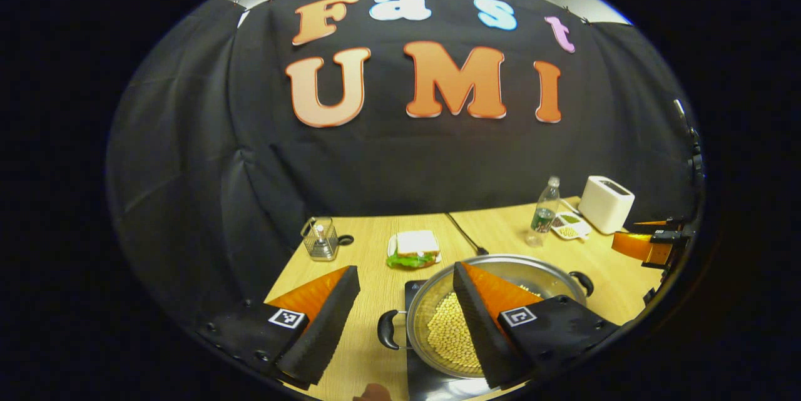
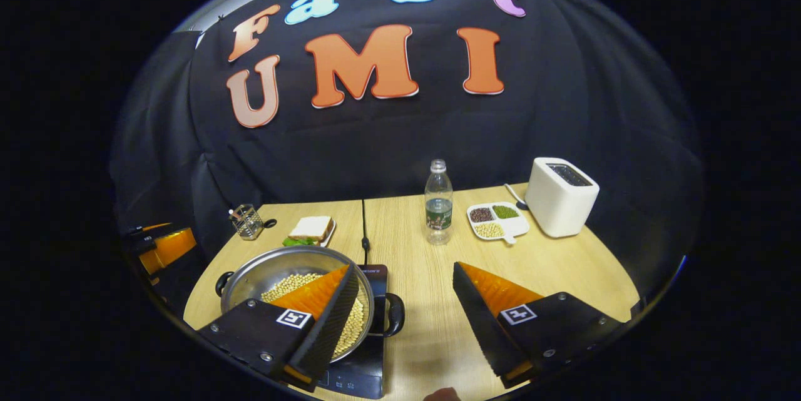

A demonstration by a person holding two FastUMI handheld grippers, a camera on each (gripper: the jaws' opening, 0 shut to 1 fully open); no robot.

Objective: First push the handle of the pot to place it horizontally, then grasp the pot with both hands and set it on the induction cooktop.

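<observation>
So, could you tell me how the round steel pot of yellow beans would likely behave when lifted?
The round steel pot is probably heavy: yellow beans cover its bottom. It looks rigid, with loop handles on opposite sides. If tilted, the loose beans would likely slide and shift the weight.

The round steel pot of pale beans (image 2: 294, 301) sits on the flat black induction cooktop (image 2: 360, 360) behind the right gripper's (image 2: 405, 319) left finger, with the clear plastic water bottle (image 2: 438, 204) beyond the open fingers' gap.
</observation>
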